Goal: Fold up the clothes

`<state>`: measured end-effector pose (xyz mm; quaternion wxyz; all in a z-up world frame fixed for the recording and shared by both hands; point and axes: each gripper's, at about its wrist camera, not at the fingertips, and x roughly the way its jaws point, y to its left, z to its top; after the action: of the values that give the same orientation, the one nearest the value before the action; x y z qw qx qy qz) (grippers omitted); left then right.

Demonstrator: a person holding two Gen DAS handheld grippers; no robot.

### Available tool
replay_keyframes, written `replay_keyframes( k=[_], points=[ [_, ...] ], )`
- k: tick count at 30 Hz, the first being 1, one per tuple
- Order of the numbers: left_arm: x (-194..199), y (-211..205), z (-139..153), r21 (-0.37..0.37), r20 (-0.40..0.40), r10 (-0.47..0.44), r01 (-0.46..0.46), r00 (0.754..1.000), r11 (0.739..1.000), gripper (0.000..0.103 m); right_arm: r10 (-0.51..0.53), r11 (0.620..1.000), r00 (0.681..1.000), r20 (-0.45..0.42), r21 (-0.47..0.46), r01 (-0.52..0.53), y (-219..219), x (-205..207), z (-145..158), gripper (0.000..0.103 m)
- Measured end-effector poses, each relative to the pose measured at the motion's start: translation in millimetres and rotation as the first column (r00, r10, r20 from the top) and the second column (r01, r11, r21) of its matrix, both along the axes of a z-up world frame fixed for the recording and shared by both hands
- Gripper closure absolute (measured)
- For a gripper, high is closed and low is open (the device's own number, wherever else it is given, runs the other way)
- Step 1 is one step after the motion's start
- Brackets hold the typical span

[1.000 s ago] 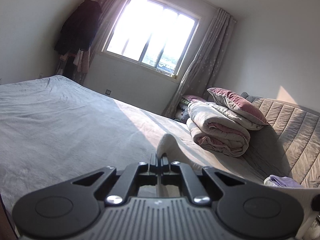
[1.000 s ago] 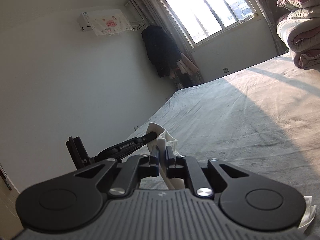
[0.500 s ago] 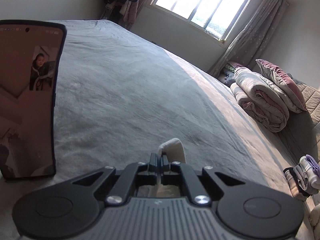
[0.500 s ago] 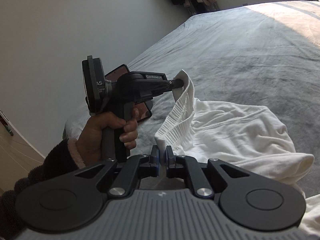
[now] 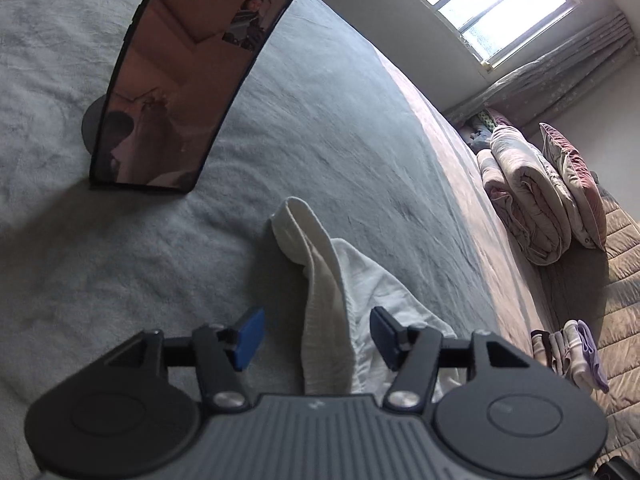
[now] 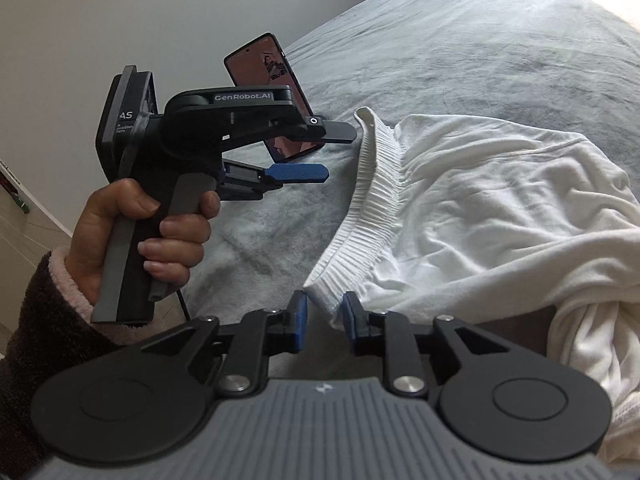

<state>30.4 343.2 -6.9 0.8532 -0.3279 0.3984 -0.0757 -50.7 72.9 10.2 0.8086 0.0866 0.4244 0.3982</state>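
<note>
- One white garment (image 6: pixel 480 208) on the bed (image 6: pixel 460 40).
- Left gripper (image 5: pixel 316 334): two fingers spread, waistband between them.
- Right gripper (image 6: pixel 325 322): two fingers apart around the garment's corner.
- One phone (image 5: pixel 192 76) beyond the left fingers.

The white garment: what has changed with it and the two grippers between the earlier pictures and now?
Both grippers have let go. The left gripper and the right gripper were shut on the ribbed waistband and now stand open. The white garment came down and lies on the grey bed. The phone is still propped upright.

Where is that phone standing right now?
The phone stands propped on the grey bed, upper left in the left wrist view, just beyond the white garment.
</note>
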Motion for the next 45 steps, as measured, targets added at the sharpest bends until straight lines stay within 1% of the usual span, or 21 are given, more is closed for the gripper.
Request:
replay_keyframes(
  k=[3,6,9,12,15,18,22,26,30,32,33,35,36,37,38,39,40,41,43,44,45],
  points=[
    [5,-11,-9,0.016,-0.001,-0.026,0.026,1.0,1.0,0.043,-0.02,0.999,0.997,0.069,-0.038,0.023,-10,-2,7,0.055],
    [5,-18,-6,0.031,-0.01,-0.039,0.04,0.999,0.999,0.043,-0.088,0.99,0.983,0.161,-0.093,0.104,-31,-3,12,0.055],
    [0,-25,-1,0.055,-0.036,-0.085,0.087,0.996,0.995,0.043,-0.164,0.96,0.955,0.249,-0.181,0.212,-55,-2,14,0.054],
    [-9,-29,1,0.084,-0.051,-0.141,0.145,0.989,0.986,0.042,-0.239,0.912,0.925,0.297,-0.257,0.318,-79,-1,14,0.054],
    [-19,-28,-3,0.062,-0.07,-0.182,0.187,0.981,0.98,0.042,-0.304,0.875,0.903,0.305,-0.284,0.391,-102,-5,13,0.054],
    [-31,-27,-1,0.073,-0.079,-0.196,0.202,0.977,0.977,0.042,-0.357,0.844,0.887,0.293,-0.306,0.44,-120,-11,9,0.055],
    [-46,-44,12,0.154,-0.01,-0.265,0.263,0.964,0.952,0.042,-0.459,0.775,0.851,0.257,-0.352,0.525,-142,-14,4,0.054],
    [-59,-66,26,0.239,0.068,-0.354,0.329,0.933,0.914,0.041,-0.616,0.733,0.78,0.111,-0.28,0.619,-175,-4,-2,0.05],
    [-63,-99,25,0.294,0.111,-0.485,0.437,0.868,0.85,0.037,-0.708,0.704,0.7,-0.092,-0.164,0.691,-203,8,-16,0.05],
    [-63,-118,20,0.338,0.107,-0.537,0.478,0.837,0.811,0.037,-0.73,0.683,0.671,-0.128,-0.127,0.719,-208,13,-21,0.05],
    [-62,-124,17,0.36,0.099,-0.55,0.485,0.829,0.797,0.038,-0.74,0.672,0.658,-0.14,-0.111,0.732,-209,16,-24,0.05],
    [-59,-137,9,0.413,0.073,-0.574,0.5,0.815,0.762,0.042,-0.758,0.651,0.641,-0.121,-0.091,0.753,-209,23,-24,0.051],
    [-58,-143,5,0.444,0.058,-0.583,0.502,0.81,0.742,0.046,-0.767,0.641,0.632,-0.108,-0.083,0.763,-209,27,-24,0.061],
    [-58,-148,0,0.478,0.043,-0.588,0.501,0.807,0.722,0.051,-0.773,0.635,0.628,-0.09,-0.084,0.768,-209,31,-24,0.079],
    [-60,-152,-4,0.516,0.036,-0.592,0.492,0.805,0.701,0.055,-0.778,0.629,0.624,-0.073,-0.083,0.773,-211,36,-23,0.086],
    [-62,-155,-5,0.556,0.039,-0.598,0.479,0.801,0.679,0.063,-0.783,0.622,0.619,-0.058,-0.079,0.779,-214,41,-22,0.087],
    [-65,-158,-7,0.595,0.041,-0.603,0.466,0.796,0.655,0.069,-0.788,0.615,0.614,-0.043,-0.074,0.785,-218,47,-22,0.089],
    [-66,-159,-7,0.62,0.041,-0.603,0.453,0.797,0.641,0.073,-0.795,0.606,0.606,-0.027,-0.068,0.792,-222,51,-20,0.09],
    [-66,-155,-5,0.645,0.037,-0.589,0.431,0.807,0.631,0.099,-0.811,0.583,0.585,0.01,-0.056,0.81,-231,59,-12,0.09],
    [-65,-152,-4,0.644,0.037,-0.58,0.424,0.814,0.636,0.099,-0.822,0.567,0.568,0.034,-0.05,0.823,-238,63,-7,0.091],
    [-63,-146,-3,0.631,0.039,-0.568,0.421,0.822,0.652,0.099,-0.834,0.548,0.55,0.056,-0.044,0.835,-245,68,-1,0.091]
  ],
)
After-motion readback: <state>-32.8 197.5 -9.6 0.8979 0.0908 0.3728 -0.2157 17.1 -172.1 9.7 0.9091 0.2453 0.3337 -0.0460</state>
